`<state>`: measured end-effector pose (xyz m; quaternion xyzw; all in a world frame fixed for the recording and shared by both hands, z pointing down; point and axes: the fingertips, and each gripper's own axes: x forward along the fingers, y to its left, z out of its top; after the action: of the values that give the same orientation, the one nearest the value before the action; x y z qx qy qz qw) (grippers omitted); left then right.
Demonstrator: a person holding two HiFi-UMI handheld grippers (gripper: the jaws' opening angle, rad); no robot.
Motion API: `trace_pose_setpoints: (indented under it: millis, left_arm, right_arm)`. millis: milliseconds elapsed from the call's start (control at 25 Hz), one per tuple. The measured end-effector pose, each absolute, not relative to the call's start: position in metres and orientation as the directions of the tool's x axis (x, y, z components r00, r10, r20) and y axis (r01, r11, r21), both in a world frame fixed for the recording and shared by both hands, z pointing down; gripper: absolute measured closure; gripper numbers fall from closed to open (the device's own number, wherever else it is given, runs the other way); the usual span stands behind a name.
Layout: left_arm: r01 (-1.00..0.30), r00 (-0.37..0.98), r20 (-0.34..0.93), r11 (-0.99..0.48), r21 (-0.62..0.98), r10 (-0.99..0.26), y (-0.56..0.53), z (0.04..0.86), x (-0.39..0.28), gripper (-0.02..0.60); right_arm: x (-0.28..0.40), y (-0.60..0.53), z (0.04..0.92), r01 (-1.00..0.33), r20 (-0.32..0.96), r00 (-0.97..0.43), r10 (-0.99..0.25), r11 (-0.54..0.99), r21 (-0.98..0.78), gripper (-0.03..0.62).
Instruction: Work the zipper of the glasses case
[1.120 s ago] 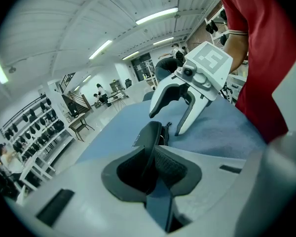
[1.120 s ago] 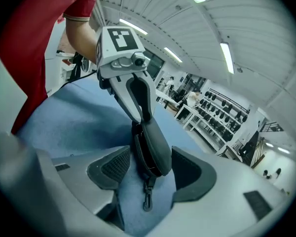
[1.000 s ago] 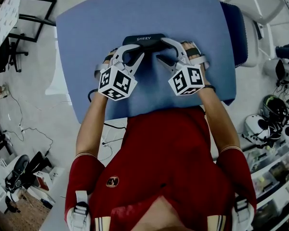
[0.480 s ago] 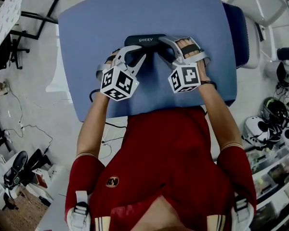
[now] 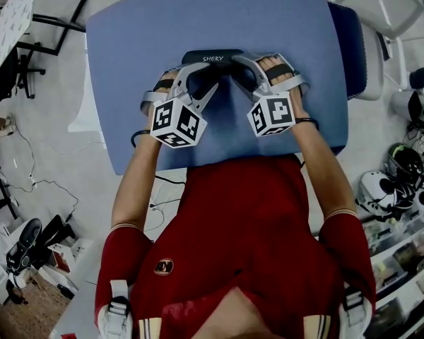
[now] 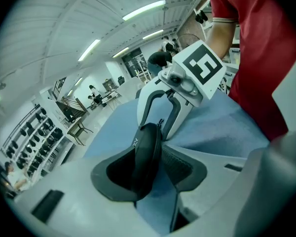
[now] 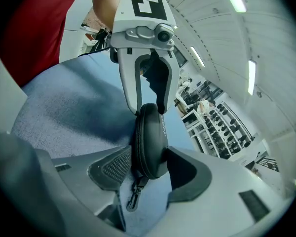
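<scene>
A black zipped glasses case [image 5: 212, 58] stands on its edge on the blue table [image 5: 198, 13]. My left gripper [image 5: 198, 76] straddles its left end. Its jaws are opening, with the case [image 6: 148, 152] between them, against one pad [image 6: 113, 174] and a gap at the other. My right gripper [image 5: 244, 73] straddles the right end. Its jaws are closing around the case [image 7: 150, 142], with a gap still showing on one side. The zipper pull [image 7: 133, 196] hangs below that end, near the ribbed pad [image 7: 112, 166].
The table's near edge runs just behind both hands, with the person's red shirt [image 5: 254, 232] against it. A dark chair [image 5: 346, 41] stands at the table's right side. Cables and gear lie on the floor around it.
The right gripper has moved in over the case's right end. The left gripper's jaws have spread apart on the left end. The case has stayed in place.
</scene>
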<state>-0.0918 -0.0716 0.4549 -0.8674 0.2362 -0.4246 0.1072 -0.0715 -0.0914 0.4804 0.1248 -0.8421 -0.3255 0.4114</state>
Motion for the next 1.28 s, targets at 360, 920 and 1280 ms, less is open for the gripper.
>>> trace_pose_setpoints:
  millis: [360,920,1280]
  left_arm:
    - [-0.163,0.389,0.775,-0.865,-0.474,-0.498,-0.083,0.475,-0.093,0.350]
    - [-0.154,0.349,0.813,-0.884,-0.441,-0.467,-0.084,0.483,-0.087,0.350]
    - [-0.171,0.354,0.806,-0.880,-0.444,-0.475,-0.080,0.482,-0.086,0.351]
  right_arm:
    - [-0.073,-0.090,0.480,0.083,0.609,-0.647,-0.458,0.752,0.654,0.381]
    - [-0.069,-0.079,0.480,0.145,0.598,-0.678,-0.428,0.720,0.679,0.407]
    - [-0.066,-0.075,0.476,0.176,0.598,-0.731,-0.328,0.756,0.630,0.406]
